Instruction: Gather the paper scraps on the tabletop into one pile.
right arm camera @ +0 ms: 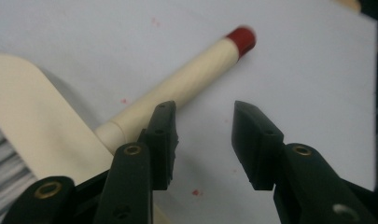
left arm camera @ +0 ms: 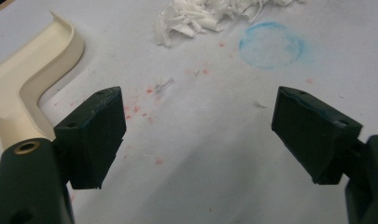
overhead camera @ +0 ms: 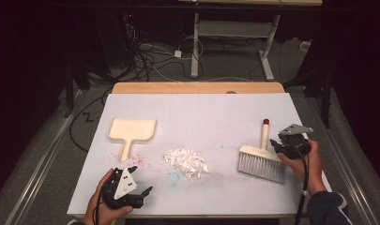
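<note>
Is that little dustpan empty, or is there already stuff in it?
Empty: the dustpan shows a bare cream tray, while the white scraps sit apart on the table.

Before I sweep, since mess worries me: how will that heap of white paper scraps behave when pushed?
The white scraps look thin, curled and loosely heaped, so they are probably very light and will likely scatter rather than slide together. The brush has a wide bristle row, which should gather most; a few may flick away.

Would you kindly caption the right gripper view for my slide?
Right gripper, jaws apart, beside the red-tipped brush handle on the white table.
</note>
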Action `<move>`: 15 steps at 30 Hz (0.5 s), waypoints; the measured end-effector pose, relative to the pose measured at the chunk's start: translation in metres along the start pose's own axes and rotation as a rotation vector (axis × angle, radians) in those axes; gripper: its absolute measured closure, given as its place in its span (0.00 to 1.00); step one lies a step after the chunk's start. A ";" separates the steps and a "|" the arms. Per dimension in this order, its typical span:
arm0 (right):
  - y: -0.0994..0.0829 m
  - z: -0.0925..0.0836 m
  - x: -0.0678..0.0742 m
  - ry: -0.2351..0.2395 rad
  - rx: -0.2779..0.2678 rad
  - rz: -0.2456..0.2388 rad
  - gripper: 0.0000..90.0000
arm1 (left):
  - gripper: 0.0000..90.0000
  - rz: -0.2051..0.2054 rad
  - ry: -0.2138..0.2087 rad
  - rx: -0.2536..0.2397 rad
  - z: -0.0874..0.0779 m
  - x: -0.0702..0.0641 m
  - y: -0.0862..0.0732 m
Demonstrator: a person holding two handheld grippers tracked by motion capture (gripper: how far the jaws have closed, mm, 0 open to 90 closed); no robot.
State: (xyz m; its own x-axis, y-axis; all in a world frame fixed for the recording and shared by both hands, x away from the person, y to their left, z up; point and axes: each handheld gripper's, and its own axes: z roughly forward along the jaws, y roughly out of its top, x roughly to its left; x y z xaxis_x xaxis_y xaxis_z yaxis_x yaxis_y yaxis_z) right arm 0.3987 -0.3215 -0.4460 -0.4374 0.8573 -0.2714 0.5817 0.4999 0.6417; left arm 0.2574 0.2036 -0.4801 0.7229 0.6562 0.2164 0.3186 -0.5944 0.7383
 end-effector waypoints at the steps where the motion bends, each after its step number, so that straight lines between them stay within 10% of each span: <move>1: 0.000 0.005 0.001 -0.006 0.010 -0.001 0.67 | 0.19 -0.002 0.002 -0.001 0.000 0.000 0.000; 12: 0.003 0.016 0.004 0.014 0.018 -0.010 0.55 | 0.19 -0.003 -0.001 0.002 0.001 0.001 -0.001; 15: 0.003 -0.005 0.003 0.008 -0.076 0.006 0.48 | 0.19 -0.003 0.004 -0.002 0.000 0.001 0.000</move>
State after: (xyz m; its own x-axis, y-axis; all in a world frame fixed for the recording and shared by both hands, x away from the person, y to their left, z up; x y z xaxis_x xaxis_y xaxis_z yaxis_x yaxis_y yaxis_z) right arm 0.3960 -0.3174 -0.4413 -0.4396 0.8591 -0.2622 0.5309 0.4839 0.6957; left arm 0.2583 0.2043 -0.4800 0.7195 0.6598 0.2169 0.3192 -0.5914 0.7405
